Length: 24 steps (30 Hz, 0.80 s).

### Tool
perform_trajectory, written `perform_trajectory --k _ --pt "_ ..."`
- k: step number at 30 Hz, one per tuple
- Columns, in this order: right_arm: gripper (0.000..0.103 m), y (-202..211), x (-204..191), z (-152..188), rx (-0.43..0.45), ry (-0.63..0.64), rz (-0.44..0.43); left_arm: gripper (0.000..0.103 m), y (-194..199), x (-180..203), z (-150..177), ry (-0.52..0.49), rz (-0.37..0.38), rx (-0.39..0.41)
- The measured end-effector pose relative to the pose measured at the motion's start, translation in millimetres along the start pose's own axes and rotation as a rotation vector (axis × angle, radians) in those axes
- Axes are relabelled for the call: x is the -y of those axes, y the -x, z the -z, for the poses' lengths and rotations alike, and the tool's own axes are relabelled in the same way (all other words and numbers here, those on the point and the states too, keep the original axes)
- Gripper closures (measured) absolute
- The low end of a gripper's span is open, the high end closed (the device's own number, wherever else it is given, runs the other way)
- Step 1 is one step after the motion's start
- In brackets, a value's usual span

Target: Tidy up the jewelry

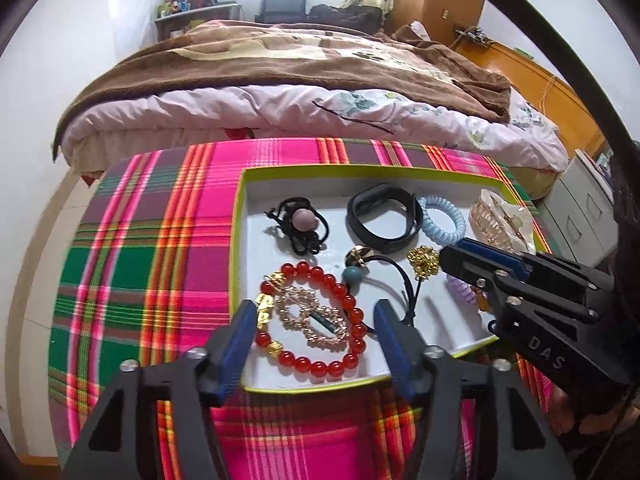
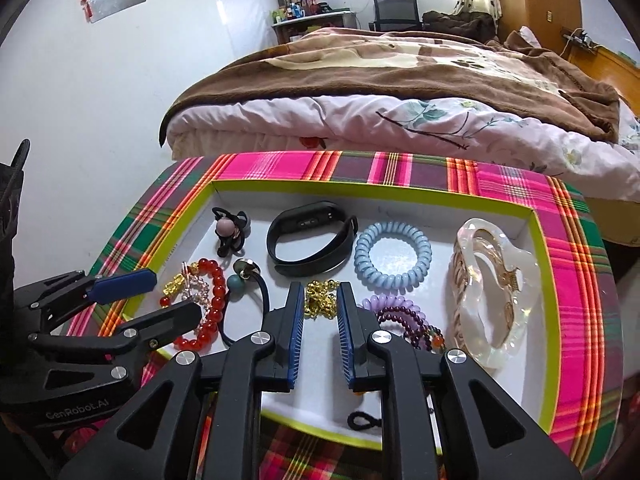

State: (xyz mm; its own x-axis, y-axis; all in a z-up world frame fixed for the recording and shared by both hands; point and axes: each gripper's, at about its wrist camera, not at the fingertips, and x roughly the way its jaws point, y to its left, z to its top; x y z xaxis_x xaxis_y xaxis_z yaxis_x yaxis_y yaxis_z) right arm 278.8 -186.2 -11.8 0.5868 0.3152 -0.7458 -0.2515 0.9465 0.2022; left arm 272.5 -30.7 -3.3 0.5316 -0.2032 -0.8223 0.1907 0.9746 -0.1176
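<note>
A shallow white tray with a lime rim holds the jewelry on a plaid cloth. My left gripper is open, its fingers either side of a red bead bracelet with a gold chain inside it. My right gripper is partly open just over a gold flower ornament; its blue pads flank the piece without clamping it. A black wristband, a blue coil hair tie and a clear hair claw lie beyond.
A black hair tie with a pink ball, a teal-bead tie, a purple coil tie and dark bead bracelet also lie in the tray. The plaid table stands against a bed. White drawers stand at the right.
</note>
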Motion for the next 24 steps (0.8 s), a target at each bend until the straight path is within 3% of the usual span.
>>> perform_trajectory --k 11,19,21,23,24 --pt "0.085 26.2 -5.4 10.2 0.037 -0.012 0.031 0.042 26.8 1.7 10.3 0.018 -0.027 0.031" --pt "0.084 45.5 -8.8 24.3 0.055 -0.033 0.062 0.041 48.8 9.1 18.3 0.003 -0.086 0.078" --pt "0.079 53.0 -9.8 29.4 0.067 -0.039 0.071 0.038 56.5 10.8 22.8 0.003 -0.098 0.095" --pt "0.055 59.5 -10.6 34.4 0.078 -0.043 0.073 0.035 62.4 11.3 26.6 0.014 -0.09 0.103" --pt "0.054 63.2 -11.4 37.7 0.083 -0.044 0.076 0.035 65.3 11.6 29.3 0.018 -0.096 0.108"
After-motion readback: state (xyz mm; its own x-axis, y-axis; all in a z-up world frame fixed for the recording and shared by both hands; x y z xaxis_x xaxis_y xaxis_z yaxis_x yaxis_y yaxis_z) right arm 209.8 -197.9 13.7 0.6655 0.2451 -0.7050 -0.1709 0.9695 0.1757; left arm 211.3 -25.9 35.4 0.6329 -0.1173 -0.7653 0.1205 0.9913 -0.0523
